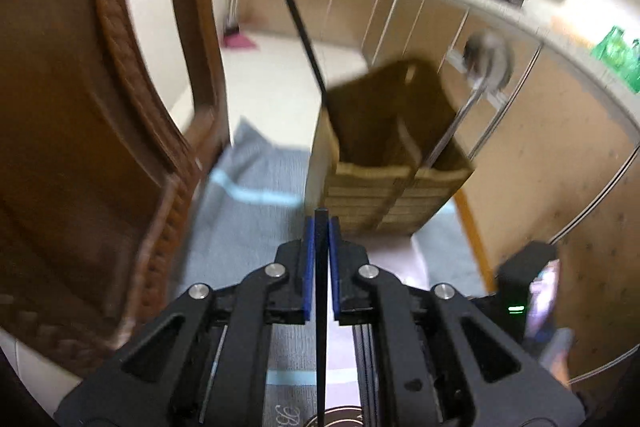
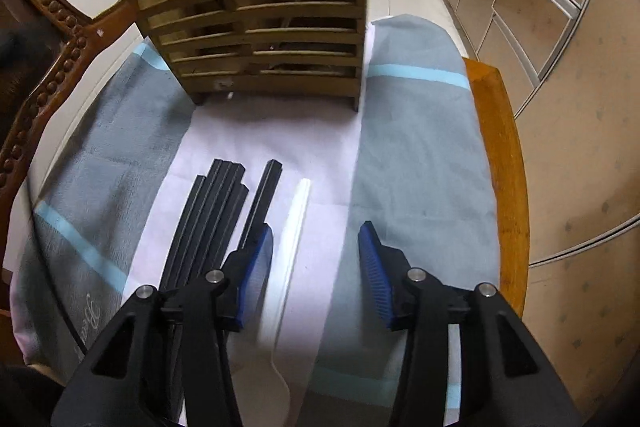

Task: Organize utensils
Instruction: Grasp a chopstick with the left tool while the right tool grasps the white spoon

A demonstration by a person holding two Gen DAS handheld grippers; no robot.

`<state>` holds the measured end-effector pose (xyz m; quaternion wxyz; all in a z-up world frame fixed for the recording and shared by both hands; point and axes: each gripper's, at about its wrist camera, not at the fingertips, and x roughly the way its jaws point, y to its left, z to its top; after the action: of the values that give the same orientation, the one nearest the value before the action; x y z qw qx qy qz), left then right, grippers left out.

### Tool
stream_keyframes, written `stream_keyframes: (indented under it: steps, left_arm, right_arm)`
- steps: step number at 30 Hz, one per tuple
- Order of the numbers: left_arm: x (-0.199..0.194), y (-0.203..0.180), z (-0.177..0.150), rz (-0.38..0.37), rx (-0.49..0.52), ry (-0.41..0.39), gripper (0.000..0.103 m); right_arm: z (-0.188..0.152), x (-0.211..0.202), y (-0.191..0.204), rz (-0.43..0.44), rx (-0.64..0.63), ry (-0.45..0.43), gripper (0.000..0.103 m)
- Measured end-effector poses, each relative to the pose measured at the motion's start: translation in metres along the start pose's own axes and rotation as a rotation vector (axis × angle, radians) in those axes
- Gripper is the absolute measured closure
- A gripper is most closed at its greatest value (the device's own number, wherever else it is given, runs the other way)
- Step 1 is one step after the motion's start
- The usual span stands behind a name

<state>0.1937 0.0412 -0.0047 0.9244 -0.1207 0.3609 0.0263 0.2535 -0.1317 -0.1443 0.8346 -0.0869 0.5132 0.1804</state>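
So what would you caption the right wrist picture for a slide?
Open right gripper hovering over a white spoon beside black chopsticks, with the wooden utensil holder ahead.

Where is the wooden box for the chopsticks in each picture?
Left wrist view: the wooden utensil holder sits at centre, beyond the left hand-held gripper, seen from above.
Right wrist view: it stands at the top centre, slatted front facing the camera.
Shared landmark: the grey-blue cloth under it.

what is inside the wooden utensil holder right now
From the left wrist view, the wooden utensil holder has a black chopstick in its left compartment and a metal ladle in its right. Their lower ends and the compartment bottoms are hidden.
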Motion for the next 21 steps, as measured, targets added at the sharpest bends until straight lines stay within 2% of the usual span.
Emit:
stream_keyframes:
  steps: [3, 4, 5, 7, 13, 21]
  left_arm:
    - [-0.028, 0.003, 0.006, 0.001, 0.01, -0.053, 0.096]
    - [-0.033, 0.002, 0.008, 0.0, 0.013, -0.065, 0.096]
    - [-0.039, 0.002, 0.009, 0.001, 0.014, -0.073, 0.096]
    - [-0.051, 0.001, 0.004, 0.014, 0.022, -0.1, 0.096]
    - [-0.074, 0.008, 0.011, 0.004, 0.025, -0.128, 0.096]
    - [-0.098, 0.007, 0.008, -0.025, 0.04, -0.154, 0.096]
  right_arm:
    - [0.007, 0.005, 0.005, -0.019, -0.012, 0.003, 0.07]
    - [0.01, 0.006, 0.007, -0.026, -0.021, 0.004, 0.075]
    - [0.012, 0.007, 0.009, -0.034, -0.032, 0.005, 0.086]
    - [0.014, 0.008, 0.01, -0.025, -0.035, 0.011, 0.093]
    - [0.018, -0.01, 0.006, 0.015, -0.012, -0.037, 0.094]
    - [0.003, -0.105, -0.004, 0.076, 0.028, -0.245, 0.094]
